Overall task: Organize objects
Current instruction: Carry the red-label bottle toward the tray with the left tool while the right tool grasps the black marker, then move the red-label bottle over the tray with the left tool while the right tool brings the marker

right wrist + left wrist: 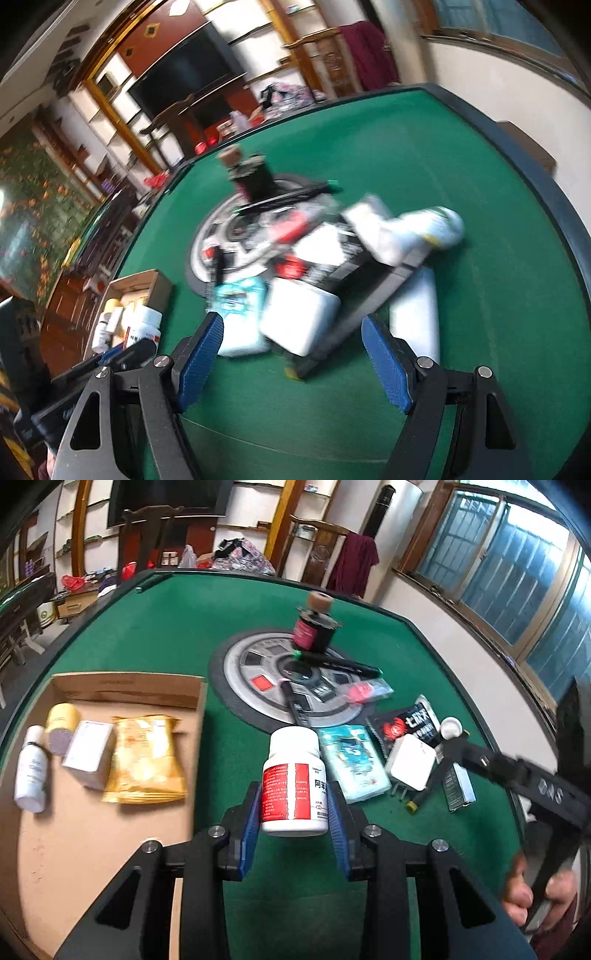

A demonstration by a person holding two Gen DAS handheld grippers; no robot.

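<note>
Left tongs (294, 805) were closed on the white pill bottle (293, 781), with the blue pads (250, 823) pressed against its red-and-white label on both sides; the bottle stood upright, cap away from the camera, its long axis running along the fingers, and appeared lifted clear of the green desk (166, 627). The decisive relation was lateral: the open cardboard box (110, 827) lay to the left of the held bottle, its right wall just beside the left pad, so the judged next move was a short leftward carry and a lowering into bare box floor. That floor already held a gold snack pouch (146, 760), a small white carton (88, 753), a yellow-capped jar (61, 729) and a white squeeze bottle (31, 770), leaving free space nearest the camera. Right tongs (295, 354) stood wide open and held nothing, aimed at the remaining pile, where the white charger block (299, 317) lay just ahead between the pads. The left tongs were therefore the nearer to the box. The left wrist view showed the box interior clearly, plus the right tool handle and the hand (532, 893) gripping it; the right wrist view, heavily blurred, showed only the box's corner but revealed white items on the pile's far side that the left view cut off.
</note>
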